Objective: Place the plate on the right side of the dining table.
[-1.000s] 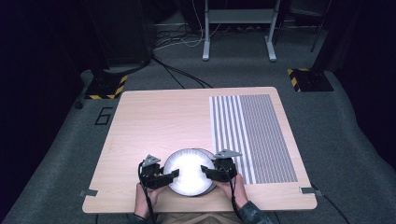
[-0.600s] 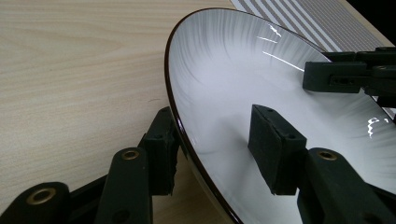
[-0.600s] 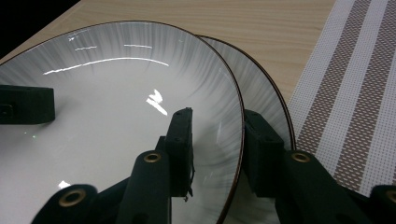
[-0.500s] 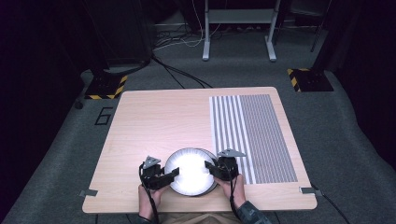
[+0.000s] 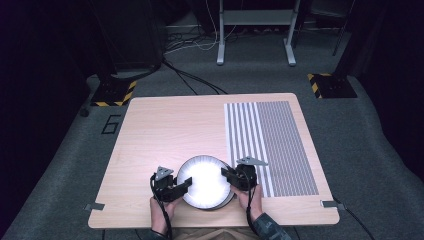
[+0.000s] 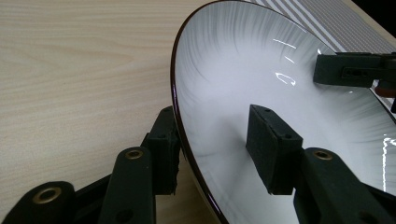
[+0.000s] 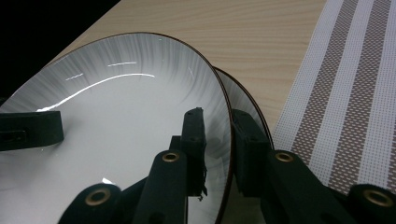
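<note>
A white plate (image 5: 205, 182) with a dark rim lies near the table's front edge, on top of a second plate (image 7: 243, 100) that peeks out at its right. My left gripper (image 5: 184, 185) straddles the top plate's left rim (image 6: 180, 116). One pad (image 6: 164, 140) is under the rim and the other pad (image 6: 271, 149) stands over the plate's inside with a gap. My right gripper (image 5: 227, 176) holds the right rim, its pads (image 7: 194, 140) close on either side of the edge (image 7: 226, 116).
A striped grey and white placemat (image 5: 270, 145) covers the right part of the wooden table (image 5: 170, 130). Beyond the table are a carpeted floor, cables and stand legs (image 5: 255, 30). The person's hands (image 5: 250, 200) come in over the front edge.
</note>
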The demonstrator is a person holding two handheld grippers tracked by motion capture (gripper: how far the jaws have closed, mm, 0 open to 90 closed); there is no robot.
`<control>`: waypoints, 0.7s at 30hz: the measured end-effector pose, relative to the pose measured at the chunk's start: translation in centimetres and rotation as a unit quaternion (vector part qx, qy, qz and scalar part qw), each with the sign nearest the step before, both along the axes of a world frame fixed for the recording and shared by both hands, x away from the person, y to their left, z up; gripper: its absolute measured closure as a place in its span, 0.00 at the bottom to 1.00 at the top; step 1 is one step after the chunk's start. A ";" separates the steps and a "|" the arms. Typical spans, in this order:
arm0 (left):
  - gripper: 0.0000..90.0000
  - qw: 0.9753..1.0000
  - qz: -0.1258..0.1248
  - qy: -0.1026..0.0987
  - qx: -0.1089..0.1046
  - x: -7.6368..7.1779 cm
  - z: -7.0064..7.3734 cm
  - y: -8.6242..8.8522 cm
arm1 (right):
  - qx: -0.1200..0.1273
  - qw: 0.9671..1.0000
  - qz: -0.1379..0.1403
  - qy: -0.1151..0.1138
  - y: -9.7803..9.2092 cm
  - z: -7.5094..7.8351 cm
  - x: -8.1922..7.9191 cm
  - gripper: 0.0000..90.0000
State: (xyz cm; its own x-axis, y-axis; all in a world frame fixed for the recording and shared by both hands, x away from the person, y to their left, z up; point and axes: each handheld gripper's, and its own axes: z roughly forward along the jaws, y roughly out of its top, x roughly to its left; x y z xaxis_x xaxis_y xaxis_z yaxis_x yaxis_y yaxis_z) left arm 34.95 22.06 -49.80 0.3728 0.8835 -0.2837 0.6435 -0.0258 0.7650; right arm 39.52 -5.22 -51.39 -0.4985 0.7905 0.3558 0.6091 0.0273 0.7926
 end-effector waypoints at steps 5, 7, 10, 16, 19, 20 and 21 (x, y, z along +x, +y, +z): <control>0.64 1.000 0.004 -0.006 0.000 0.1 0.3 -0.1 | 0.011 1.000 -0.007 -0.011 -0.3 0.5 0.0 0.89; 0.65 1.000 0.007 -0.012 -0.001 0.1 0.4 -0.1 | 0.016 1.000 -0.009 -0.015 -0.4 0.7 -0.1 0.89; 0.68 1.000 0.007 -0.019 -0.002 0.0 0.7 -0.2 | 0.020 1.000 -0.012 -0.020 -0.5 0.9 -0.2 0.90; 0.69 1.000 0.010 -0.030 -0.002 0.1 1.1 -0.9 | 0.028 0.999 -0.020 -0.042 -1.3 2.0 -0.7 0.91; 0.71 0.999 0.014 -0.037 -0.004 0.1 1.5 -0.9 | 0.026 0.998 -0.023 -0.050 -1.3 2.4 -1.1 0.91; 0.71 0.999 0.014 -0.037 -0.004 0.1 1.5 -0.9 | 0.026 0.998 -0.023 -0.050 -1.3 2.4 -1.1 0.91; 0.71 0.999 0.016 -0.039 -0.006 0.1 1.6 -0.9 | 0.027 0.998 -0.022 -0.051 -1.3 2.4 -1.1 0.91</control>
